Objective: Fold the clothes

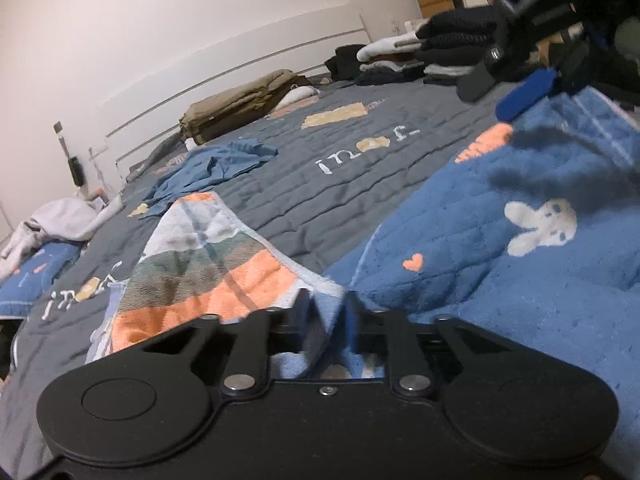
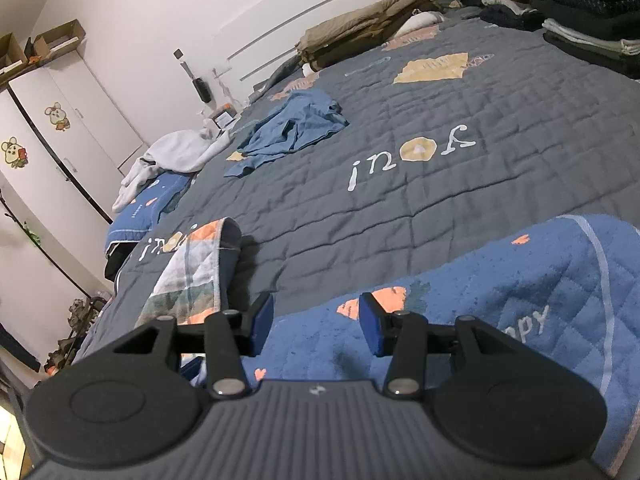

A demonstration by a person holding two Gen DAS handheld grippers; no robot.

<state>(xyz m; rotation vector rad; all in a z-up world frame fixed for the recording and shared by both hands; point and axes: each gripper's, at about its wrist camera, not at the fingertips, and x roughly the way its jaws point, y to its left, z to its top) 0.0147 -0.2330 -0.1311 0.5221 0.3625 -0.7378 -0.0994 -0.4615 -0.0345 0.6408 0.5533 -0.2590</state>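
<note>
A blue towel with a white rabbit and orange hearts (image 1: 500, 248) lies on the grey quilted bed; its plaid orange-and-white underside (image 1: 192, 264) is turned up at the left. My left gripper (image 1: 326, 312) is shut on the towel's edge, with cloth bunched between the fingers. My right gripper (image 2: 316, 320) is open just above the same towel (image 2: 500, 304), nothing between its blue pads (image 2: 370, 322). In the left wrist view the right gripper (image 1: 524, 92) hovers over the towel's far right part, held by a black-gloved hand.
A crumpled blue garment (image 2: 292, 128) lies mid-bed. Folded olive clothes (image 2: 360, 28) sit by the headboard, dark and white stacks (image 2: 580, 8) at the far right. A white garment (image 2: 172, 156) and another blue towel (image 2: 148, 208) lie at the left edge. A white wardrobe (image 2: 60, 128) stands left.
</note>
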